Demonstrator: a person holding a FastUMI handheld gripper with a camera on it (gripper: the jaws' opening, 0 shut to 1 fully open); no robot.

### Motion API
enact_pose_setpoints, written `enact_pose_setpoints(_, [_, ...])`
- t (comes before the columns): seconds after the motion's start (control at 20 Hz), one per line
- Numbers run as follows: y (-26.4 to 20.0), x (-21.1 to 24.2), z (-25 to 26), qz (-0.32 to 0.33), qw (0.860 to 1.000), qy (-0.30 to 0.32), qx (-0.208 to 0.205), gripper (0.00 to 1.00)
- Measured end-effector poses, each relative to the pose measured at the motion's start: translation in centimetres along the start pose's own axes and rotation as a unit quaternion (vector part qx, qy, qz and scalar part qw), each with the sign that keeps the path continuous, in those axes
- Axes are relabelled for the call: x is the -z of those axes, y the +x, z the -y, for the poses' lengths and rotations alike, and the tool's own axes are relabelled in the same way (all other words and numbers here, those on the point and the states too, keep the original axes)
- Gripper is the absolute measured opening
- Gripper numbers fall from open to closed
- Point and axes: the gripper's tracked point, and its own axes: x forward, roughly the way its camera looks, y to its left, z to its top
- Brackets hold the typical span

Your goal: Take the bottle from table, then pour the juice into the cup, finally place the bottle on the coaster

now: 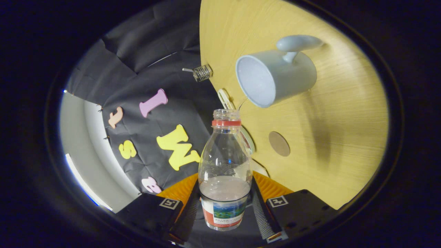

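One bottle (224, 172) sits clamped between the two fingers (187, 210) of the one gripper (225, 215). One cup (275, 75) with a single handle stands on the wooden surface (344, 137). One round coaster (279, 143) lies there too. One small metal clip (201, 72) shows at the surface's edge.

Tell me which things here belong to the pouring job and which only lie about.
For the job: bottle, held in the gripper, cap off; cup; coaster.
Lying about: small wire thing at the table edge; white ring behind the bottle.
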Motion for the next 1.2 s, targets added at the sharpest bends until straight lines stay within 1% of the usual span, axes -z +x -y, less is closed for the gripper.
enact_pose_setpoints(0.35, [-0.2, -0.2, -1.8, -0.001, 0.999, 0.03, -0.016, 0.78])
enact_pose_setpoints(0.6, [-0.1, 0.4, -3.8, -0.005, 0.996, 0.076, -0.047, 0.78])
enact_pose_setpoints(1.0, [-0.3, 1.1, -5.5, -0.001, 0.991, 0.108, -0.079, 0.78])
enact_pose_setpoints(1.2, [-0.5, 0.8, -5.9, 0.004, 0.99, 0.107, -0.089, 0.78])
